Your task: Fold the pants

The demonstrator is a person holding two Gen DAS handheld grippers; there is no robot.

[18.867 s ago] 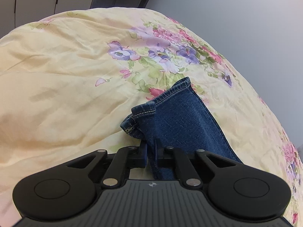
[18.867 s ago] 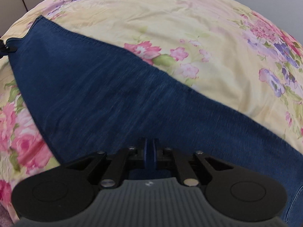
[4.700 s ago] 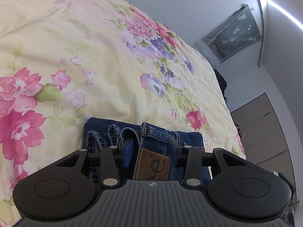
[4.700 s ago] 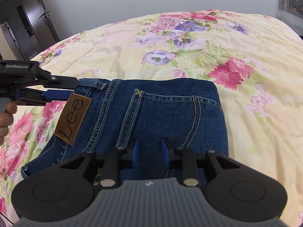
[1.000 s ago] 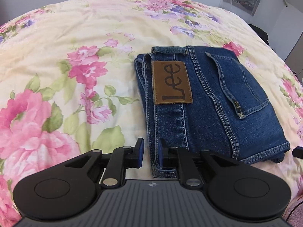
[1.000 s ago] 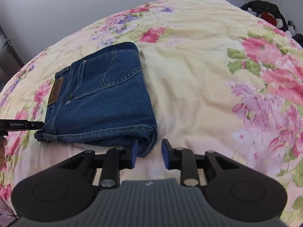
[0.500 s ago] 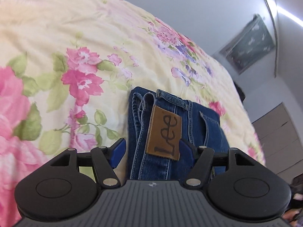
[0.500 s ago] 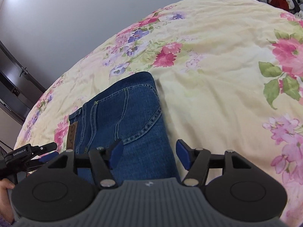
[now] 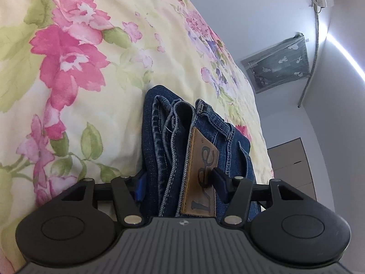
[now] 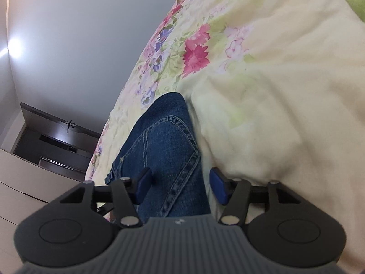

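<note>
both tongs dropped from hovering to straddle folded jeans (image 9: 182,150) on bed (image 9: 95,105). left tongs (image 9: 176,186) closing around waistband stack, right tongs (image 10: 180,186) closing around pocket edge. judged: lifting finished bundle.

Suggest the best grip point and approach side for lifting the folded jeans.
Pinch the folded jeans by their stacked ends: left gripper at the waistband end by the leather patch, right gripper at the pocket end, one jaw under, one on top. Both jaws straddle the layers now, closing.
</note>
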